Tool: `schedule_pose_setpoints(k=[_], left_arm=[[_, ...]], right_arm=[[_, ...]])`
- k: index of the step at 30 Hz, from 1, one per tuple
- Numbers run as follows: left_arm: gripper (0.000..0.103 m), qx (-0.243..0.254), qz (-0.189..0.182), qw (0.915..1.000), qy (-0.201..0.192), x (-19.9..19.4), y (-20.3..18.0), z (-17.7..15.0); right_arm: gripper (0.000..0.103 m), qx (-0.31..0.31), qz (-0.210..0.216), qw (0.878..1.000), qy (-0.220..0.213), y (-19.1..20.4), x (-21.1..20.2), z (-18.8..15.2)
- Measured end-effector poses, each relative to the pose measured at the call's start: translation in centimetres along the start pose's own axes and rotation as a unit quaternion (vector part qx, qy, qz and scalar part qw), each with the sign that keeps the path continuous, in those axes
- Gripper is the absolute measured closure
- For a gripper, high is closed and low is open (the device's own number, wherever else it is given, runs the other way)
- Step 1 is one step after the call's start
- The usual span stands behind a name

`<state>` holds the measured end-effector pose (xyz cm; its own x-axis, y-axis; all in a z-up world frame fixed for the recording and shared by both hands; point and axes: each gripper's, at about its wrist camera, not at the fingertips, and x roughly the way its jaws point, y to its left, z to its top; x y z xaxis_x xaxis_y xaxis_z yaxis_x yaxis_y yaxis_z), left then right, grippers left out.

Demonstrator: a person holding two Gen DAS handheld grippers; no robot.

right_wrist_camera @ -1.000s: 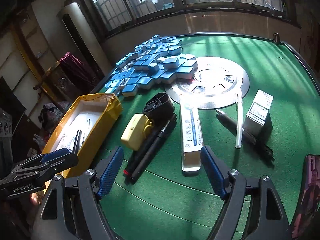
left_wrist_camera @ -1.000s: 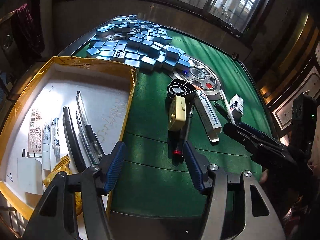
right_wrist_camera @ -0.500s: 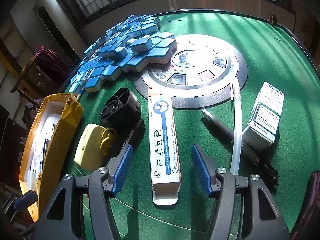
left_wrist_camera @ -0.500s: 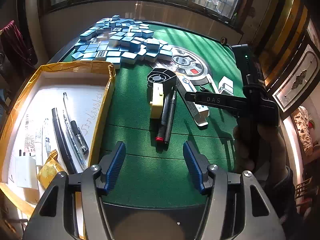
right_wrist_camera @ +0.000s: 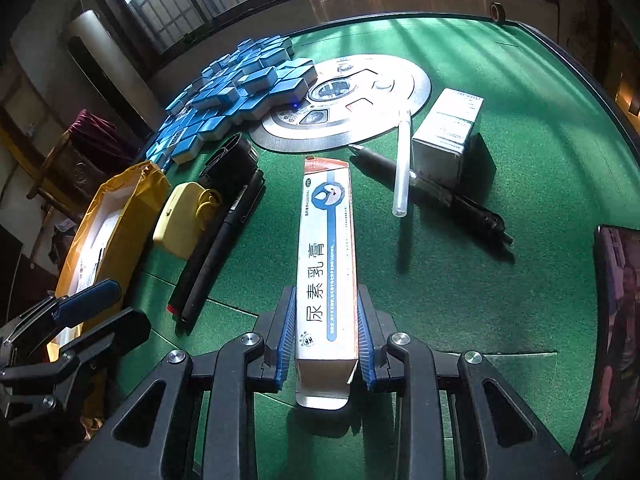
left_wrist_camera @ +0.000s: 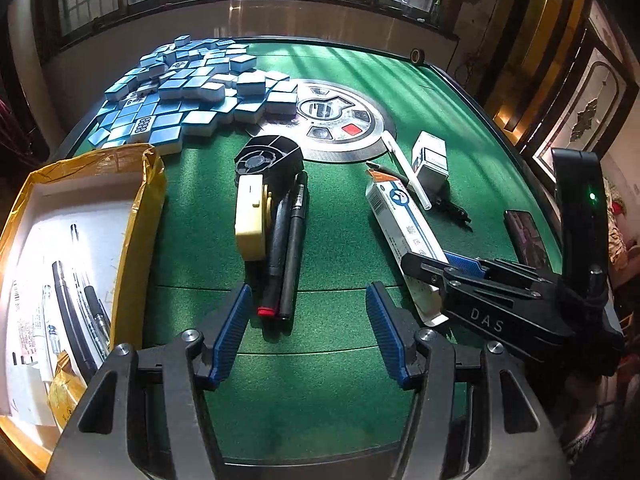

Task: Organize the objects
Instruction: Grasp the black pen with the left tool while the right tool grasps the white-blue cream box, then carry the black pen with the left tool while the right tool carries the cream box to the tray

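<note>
A long white ointment box [right_wrist_camera: 326,220] with blue print lies on the green table [right_wrist_camera: 520,280]. My right gripper [right_wrist_camera: 326,320] is closing on its near end, and both blue pads touch the box's sides. In the left wrist view the same right gripper [left_wrist_camera: 432,264] holds that box [left_wrist_camera: 400,216] at the right. My left gripper [left_wrist_camera: 306,300] is open, empty, and hovers over the near ends of two black pens [left_wrist_camera: 294,240]. A yellow flat case [left_wrist_camera: 250,216] and a black fan-like piece [left_wrist_camera: 268,156] lie beside the pens. My left gripper [right_wrist_camera: 120,308] also shows at the left edge of the right wrist view.
A yellow carton [left_wrist_camera: 140,208] at the left holds pens and papers. Blue mahjong tiles [left_wrist_camera: 180,92] are heaped at the back left beside a round metal panel [left_wrist_camera: 372,140]. A small white box [right_wrist_camera: 448,132], a clear tube [right_wrist_camera: 402,176], a dark pen [right_wrist_camera: 440,196] and a phone [right_wrist_camera: 616,320] lie right.
My right gripper came down over the long white box and its jaws narrowed from wide open onto the box's sides. My left gripper shifted right, to above the black pens.
</note>
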<state>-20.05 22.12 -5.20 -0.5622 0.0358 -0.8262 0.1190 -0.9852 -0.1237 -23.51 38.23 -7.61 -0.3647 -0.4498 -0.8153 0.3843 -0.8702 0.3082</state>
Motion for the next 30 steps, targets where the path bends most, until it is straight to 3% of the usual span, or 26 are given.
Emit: schedule_pose_setpoints(k=[3,7,13,17,19,22,26,30], left_arm=[[0.052,0.013,-0.016,0.9997,0.008,1.8,-0.9,1.0],[0.066,0.023,-0.005,0.9993,0.030,4.4,-1.4,2.1],[0.067,0.026,0.035,0.9976,0.054,6.8,-1.2,2.5],[0.068,0.014,0.034,0.9967,0.073,7.9,-0.7,2.8],[0.072,0.016,0.043,0.9968,0.066,8.0,-0.8,2.9],[0.096,0.026,0.053,0.9963,0.062,7.9,-1.4,2.8],[0.096,0.023,0.055,0.9960,0.066,7.2,-1.3,1.8],[0.096,0.018,0.041,0.9959,0.078,5.0,-1.1,-1.2]], right_arm=[[0.078,0.008,0.006,1.000,-0.005,-0.7,-0.7,-0.8],[0.078,0.016,0.020,1.000,-0.009,-1.3,-1.1,-1.2],[0.078,0.020,0.034,0.999,-0.005,-1.4,-0.7,-1.3],[0.078,0.021,0.036,0.999,-0.003,-1.4,-0.5,-1.3],[0.078,0.023,0.037,0.999,-0.002,-1.5,-0.4,-1.3],[0.078,0.026,0.034,0.999,-0.001,-1.6,-0.2,-1.3],[0.078,0.017,0.023,1.000,0.000,-1.4,-0.2,-1.3],[0.078,0.005,0.009,1.000,0.000,-0.7,-0.3,-1.7]])
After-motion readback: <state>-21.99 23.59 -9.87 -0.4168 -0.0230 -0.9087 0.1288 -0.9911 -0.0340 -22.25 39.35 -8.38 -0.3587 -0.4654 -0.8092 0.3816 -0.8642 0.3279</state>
